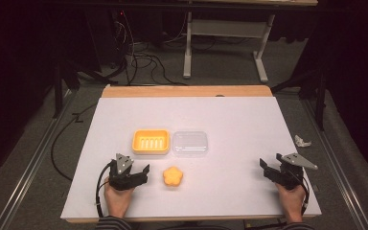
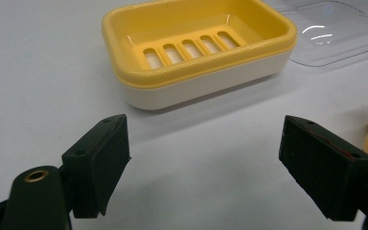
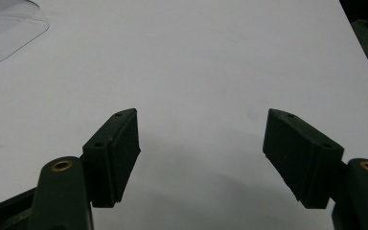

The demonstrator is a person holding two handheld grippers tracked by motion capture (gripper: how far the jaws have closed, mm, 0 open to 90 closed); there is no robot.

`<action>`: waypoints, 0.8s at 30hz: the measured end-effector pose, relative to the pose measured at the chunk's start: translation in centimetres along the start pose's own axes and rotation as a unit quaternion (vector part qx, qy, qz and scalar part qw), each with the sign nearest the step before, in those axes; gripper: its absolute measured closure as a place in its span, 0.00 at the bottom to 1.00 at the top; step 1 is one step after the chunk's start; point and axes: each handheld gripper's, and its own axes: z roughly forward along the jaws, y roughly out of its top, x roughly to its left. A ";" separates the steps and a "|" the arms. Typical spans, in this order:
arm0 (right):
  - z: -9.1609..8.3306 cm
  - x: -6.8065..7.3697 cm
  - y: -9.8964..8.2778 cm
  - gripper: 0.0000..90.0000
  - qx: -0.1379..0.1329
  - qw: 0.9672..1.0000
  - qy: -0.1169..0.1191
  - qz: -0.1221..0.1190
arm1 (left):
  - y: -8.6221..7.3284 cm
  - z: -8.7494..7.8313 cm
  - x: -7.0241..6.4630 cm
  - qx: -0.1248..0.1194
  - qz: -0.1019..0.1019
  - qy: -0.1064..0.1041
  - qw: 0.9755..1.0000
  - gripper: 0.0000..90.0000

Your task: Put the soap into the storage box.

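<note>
Yellow soap dish (image 1: 150, 141) sits mid-table from the high view, clear lid (image 1: 190, 143) touching its right side, flower-shaped orange soap (image 1: 172, 176) just in front. Left gripper (image 1: 141, 175) is near the soap, right gripper (image 1: 266, 168) well apart at the table's right. Left gripper view: jaws wide apart, nothing held, dish ahead, soap at the right edge. Right gripper view: jaws apart too over bare table (image 3: 211, 57). Looks like nothing's done yet, so soap in, lid on.

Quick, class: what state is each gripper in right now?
Left gripper: open, holding nothing, beside the flower-shaped soap.
Right gripper: open, holding nothing, over bare table.
</note>
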 end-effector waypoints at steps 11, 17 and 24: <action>0.0 0.0 0.0 0.32 -0.003 1.000 0.000 -0.002 | 0.0 0.0 0.0 0.000 0.002 -0.003 1.000 0.21; 0.0 0.0 0.0 0.32 -0.002 1.000 -0.001 0.002 | 0.1 0.0 0.0 0.001 0.003 -0.009 1.000 0.21; 0.0 0.0 0.0 0.32 -0.001 1.000 -0.001 0.002 | 0.2 0.0 0.1 0.002 0.003 -0.015 1.000 0.22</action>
